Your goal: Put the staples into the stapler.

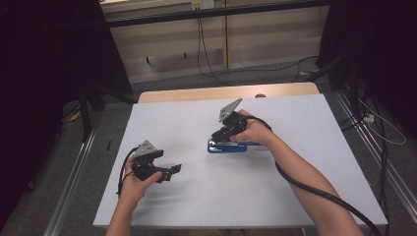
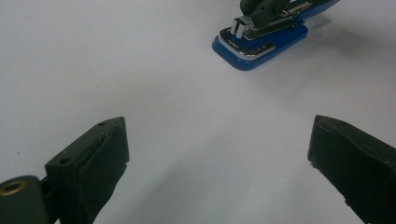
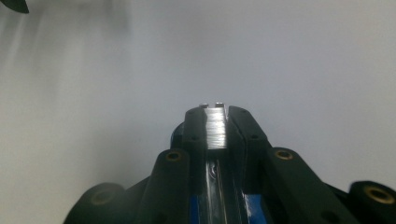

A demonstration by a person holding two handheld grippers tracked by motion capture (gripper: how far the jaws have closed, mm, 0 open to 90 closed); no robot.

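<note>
Your left gripper (image 1: 169,170) hovers wide open near you while your right gripper (image 1: 222,133) clamps the blue stapler (image 2: 261,39) mid-table (image 1: 295,196), so judge this the grasp step; next, lift it squarely.

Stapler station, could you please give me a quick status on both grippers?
Right gripper shut on the blue stapler, stapler base on the white table. Left gripper open, empty, apart from it. Nothing between them.

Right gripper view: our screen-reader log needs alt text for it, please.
The right gripper's two black jaws are clamped on the shiny metal top of a blue stapler, seen from above against a plain white table.
</note>
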